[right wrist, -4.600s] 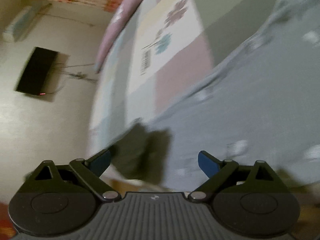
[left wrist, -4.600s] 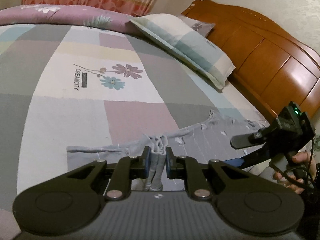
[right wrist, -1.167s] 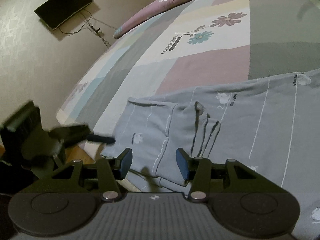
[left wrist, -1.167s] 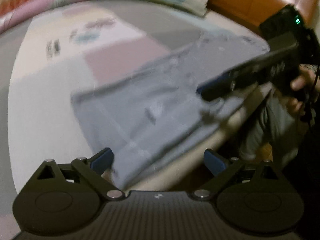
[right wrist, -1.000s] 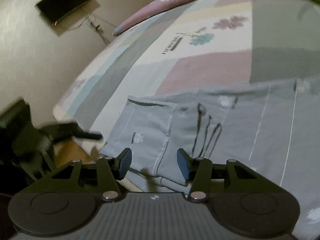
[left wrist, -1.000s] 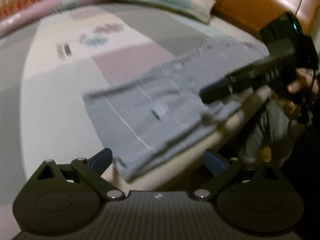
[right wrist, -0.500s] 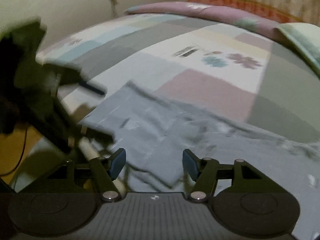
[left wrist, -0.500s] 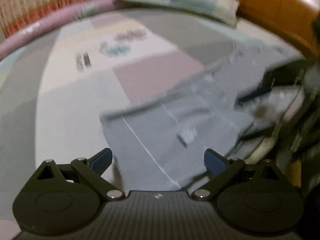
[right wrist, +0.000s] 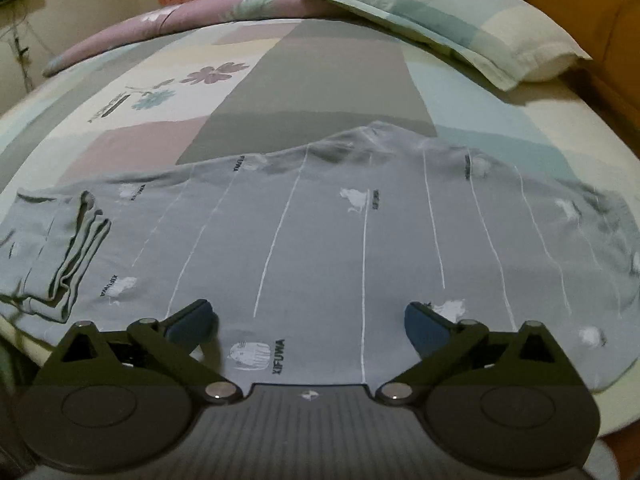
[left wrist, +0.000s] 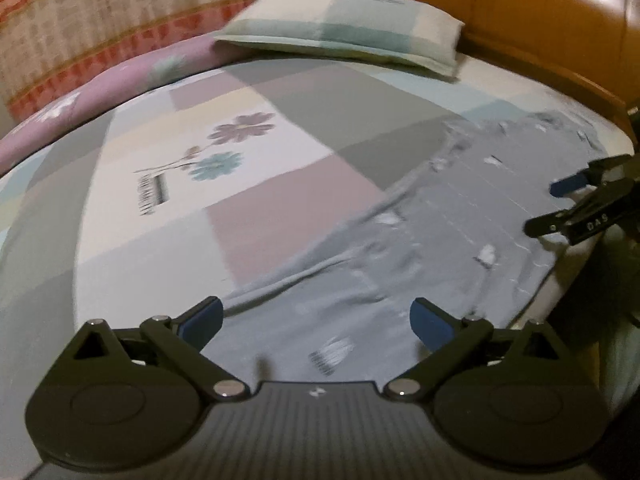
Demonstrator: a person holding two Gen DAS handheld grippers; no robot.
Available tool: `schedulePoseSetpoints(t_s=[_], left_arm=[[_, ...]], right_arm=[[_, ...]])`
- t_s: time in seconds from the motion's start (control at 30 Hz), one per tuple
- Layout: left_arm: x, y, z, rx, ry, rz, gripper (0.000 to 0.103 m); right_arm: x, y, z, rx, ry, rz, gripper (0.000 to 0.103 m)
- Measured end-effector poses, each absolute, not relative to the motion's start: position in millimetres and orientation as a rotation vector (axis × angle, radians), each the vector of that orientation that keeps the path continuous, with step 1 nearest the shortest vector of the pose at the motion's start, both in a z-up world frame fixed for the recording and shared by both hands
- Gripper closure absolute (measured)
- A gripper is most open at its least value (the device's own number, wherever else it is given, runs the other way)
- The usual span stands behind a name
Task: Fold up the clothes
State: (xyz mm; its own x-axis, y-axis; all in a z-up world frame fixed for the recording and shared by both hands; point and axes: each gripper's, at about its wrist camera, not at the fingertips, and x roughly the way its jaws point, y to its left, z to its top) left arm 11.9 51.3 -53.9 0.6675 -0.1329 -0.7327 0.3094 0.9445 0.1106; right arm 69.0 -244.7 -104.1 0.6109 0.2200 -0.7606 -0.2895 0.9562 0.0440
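Observation:
A grey garment [right wrist: 320,232] with thin white stripes and small white animal prints lies spread along the near edge of the bed. Its left end is folded over into a thick cuff [right wrist: 68,256]. The same garment [left wrist: 460,248] shows blurred in the left wrist view. My left gripper [left wrist: 316,316] hovers open over the garment's left part, holding nothing. My right gripper [right wrist: 308,320] is open above the garment's middle near the bed edge, and it appears from the side as the right gripper [left wrist: 560,208] in the left wrist view.
The patchwork bedsheet [right wrist: 304,80] with flower prints covers the bed. A checked pillow [right wrist: 460,20] lies at the head beside the wooden headboard [left wrist: 520,28]. A rolled purple quilt [right wrist: 160,28] runs along the far side, with a patterned curtain [left wrist: 100,20] behind.
Both grippers have swung up to face across the bed. The right gripper's fingers have spread wider apart and sit over the garment's middle. The left gripper let go of the bunched cloth earlier and stays open.

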Motion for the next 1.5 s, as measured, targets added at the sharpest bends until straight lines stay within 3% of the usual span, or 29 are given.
schedulePoseSetpoints(t_s=[0.23, 0.53, 0.7, 1.07, 1.33, 1.5], left_arm=[[31.9, 24.8, -89.9, 0.17, 0.899, -0.267, 0.003], [30.0, 30.1, -82.9, 0.178, 0.901, -0.216, 0.003], [27.5, 39.9, -88.1, 0.084, 0.926, -0.206, 0.003], [33.0, 44.2, -89.7, 0.065, 0.907, -0.225, 0.003], [34.4, 47.0, -90.5, 0.055, 0.907, -0.235, 0.003], [28.9, 47.4, -82.6, 0.069, 0.886, -0.233, 0.003]], right_arm=[[71.7, -243.8, -104.1, -0.071, 0.839, 0.313, 0.0], [134.5, -238.1, -70.7, -0.058, 0.682, 0.481, 0.0], [184.8, -209.3, -103.8, -0.038, 0.788, 0.58, 0.0], [184.4, -232.4, -73.4, -0.009, 0.678, 0.478, 0.0], [222.7, -248.4, -105.4, -0.021, 0.748, 0.356, 0.0], [222.1, -258.2, -83.5, -0.004, 0.754, 0.324, 0.0]])
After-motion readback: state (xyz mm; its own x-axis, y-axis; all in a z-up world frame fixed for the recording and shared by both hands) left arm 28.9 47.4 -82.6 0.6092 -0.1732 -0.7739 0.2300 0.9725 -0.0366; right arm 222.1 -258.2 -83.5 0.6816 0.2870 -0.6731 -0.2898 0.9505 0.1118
